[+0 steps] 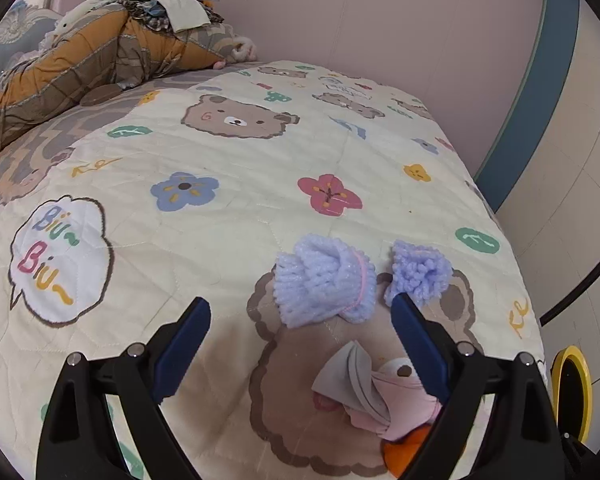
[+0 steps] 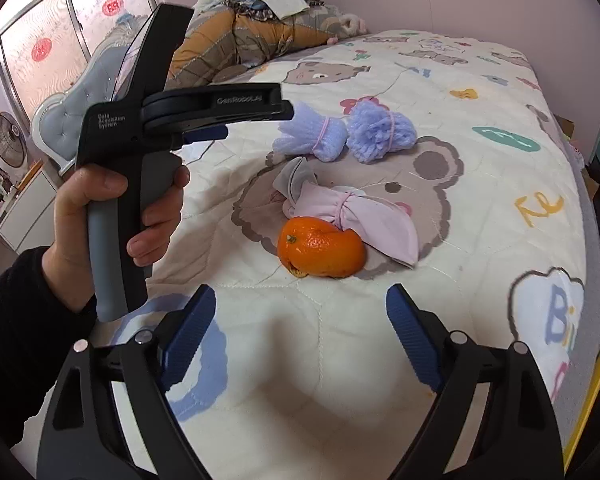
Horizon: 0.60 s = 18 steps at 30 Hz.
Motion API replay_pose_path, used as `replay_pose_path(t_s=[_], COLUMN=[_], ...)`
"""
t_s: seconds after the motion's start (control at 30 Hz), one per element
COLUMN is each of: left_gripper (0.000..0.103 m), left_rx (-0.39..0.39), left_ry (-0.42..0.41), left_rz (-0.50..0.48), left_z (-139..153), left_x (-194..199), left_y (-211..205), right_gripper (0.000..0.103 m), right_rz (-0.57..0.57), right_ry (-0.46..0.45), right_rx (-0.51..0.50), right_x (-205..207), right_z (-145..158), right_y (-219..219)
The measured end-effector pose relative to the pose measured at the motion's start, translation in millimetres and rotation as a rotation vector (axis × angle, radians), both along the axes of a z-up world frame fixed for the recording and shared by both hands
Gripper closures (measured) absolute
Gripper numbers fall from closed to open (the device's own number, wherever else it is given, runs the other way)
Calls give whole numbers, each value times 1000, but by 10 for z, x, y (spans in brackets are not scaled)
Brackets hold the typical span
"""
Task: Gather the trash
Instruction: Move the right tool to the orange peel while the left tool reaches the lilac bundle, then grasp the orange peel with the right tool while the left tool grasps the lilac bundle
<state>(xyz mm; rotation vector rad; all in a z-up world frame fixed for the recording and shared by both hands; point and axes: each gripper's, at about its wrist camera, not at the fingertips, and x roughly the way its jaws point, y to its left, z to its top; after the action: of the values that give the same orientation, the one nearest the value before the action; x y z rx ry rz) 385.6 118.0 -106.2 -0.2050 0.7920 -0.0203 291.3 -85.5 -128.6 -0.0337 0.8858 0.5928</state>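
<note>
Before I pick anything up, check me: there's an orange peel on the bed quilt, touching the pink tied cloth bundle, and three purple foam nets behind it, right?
Not three: two purple foam nets lie behind the orange peel, which touches the pink tied cloth bundle on the bed quilt. The right wrist view shows this.

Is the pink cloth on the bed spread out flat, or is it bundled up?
Bundled. The pink cloth is gathered and tied at its middle by a band, with both ends flaring out, beside the orange peel on the bedspread.

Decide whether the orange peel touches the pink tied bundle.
Touching: the right wrist view shows the orange peel pressed against the pink bundle, no quilt between them.
</note>
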Motion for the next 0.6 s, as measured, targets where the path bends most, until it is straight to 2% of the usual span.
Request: replay_pose_path(t_s=[0.13,0.37,0.47,0.53,0.6], left_gripper=[15,15,15,18,27], left_rx=[34,-7,-24,-26,-18], left_ry=[12,66,81,87,101], left_rz=[-8,-15,-23,-31,-29], left_z=[-74,-225,-269,-298,-342], left_x=[127,421,533,594,650], left_y=[-21,-37,-68,-110,-158], right_gripper=[23,24,27,33,37], right_rz=[5,-20,-24,-28,-30], right_ry=[39,61,57,59,61], right_rx=[-6,-21,-34,-43,-47], right_x=[182,439,525,574,601], right_z=[-129,-266,-311,-348,-377], right_y=[95,209,271,311,336])
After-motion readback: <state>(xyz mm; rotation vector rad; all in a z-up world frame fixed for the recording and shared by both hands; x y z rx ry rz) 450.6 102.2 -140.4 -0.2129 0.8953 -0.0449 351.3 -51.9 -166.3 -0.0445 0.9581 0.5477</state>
